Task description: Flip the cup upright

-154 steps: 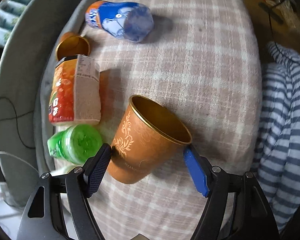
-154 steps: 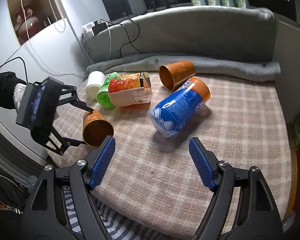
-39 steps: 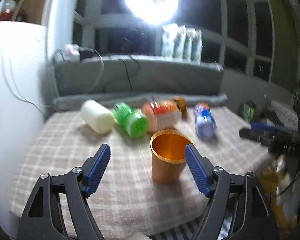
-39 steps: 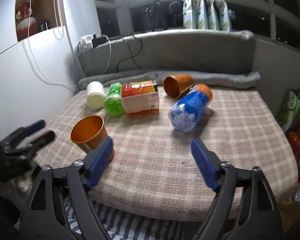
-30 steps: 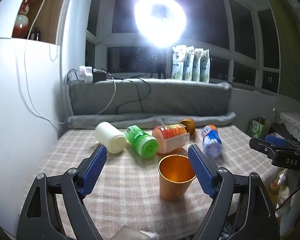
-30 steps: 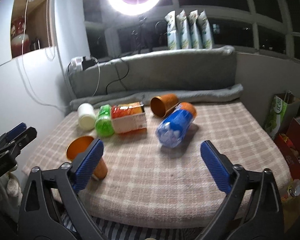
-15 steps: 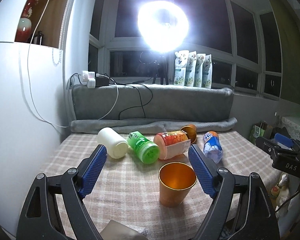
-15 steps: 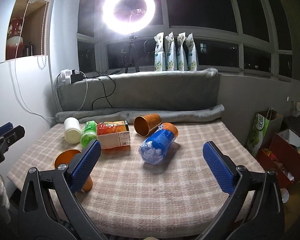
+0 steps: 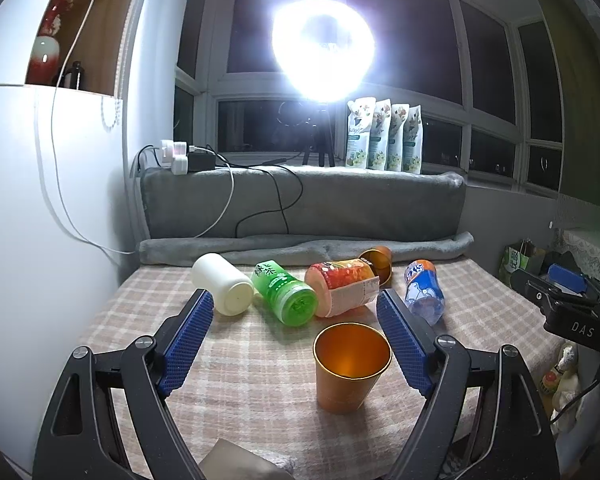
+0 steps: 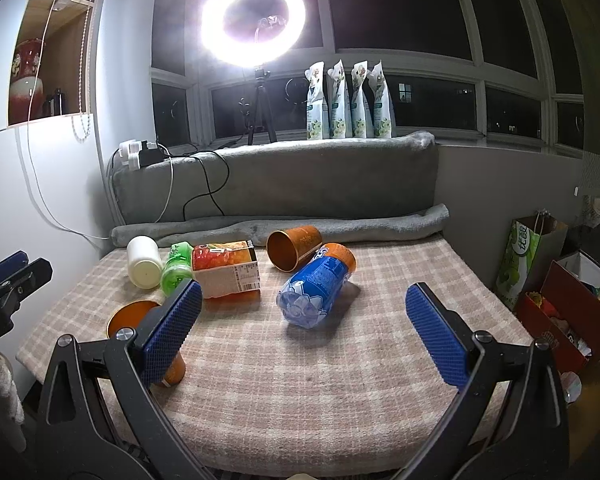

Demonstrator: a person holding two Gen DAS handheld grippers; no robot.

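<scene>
On the checked beige tablecloth (image 9: 236, 360) an orange metal cup (image 9: 350, 366) is seen upright, untouched between the spread left gripper (image 9: 296, 344); the right gripper (image 10: 304, 332) is likewise parted.

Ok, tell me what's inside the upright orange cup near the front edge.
The upright orange cup looks empty: the left wrist view shows bare gold inner wall down to a glowing bottom. From the right wrist view, one finger of the right tongs covers most of the cup, so only part of its rim shows.

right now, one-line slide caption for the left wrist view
Open left hand-held gripper frames an upright orange cup on the checked cloth, toppled bottles behind.
</scene>
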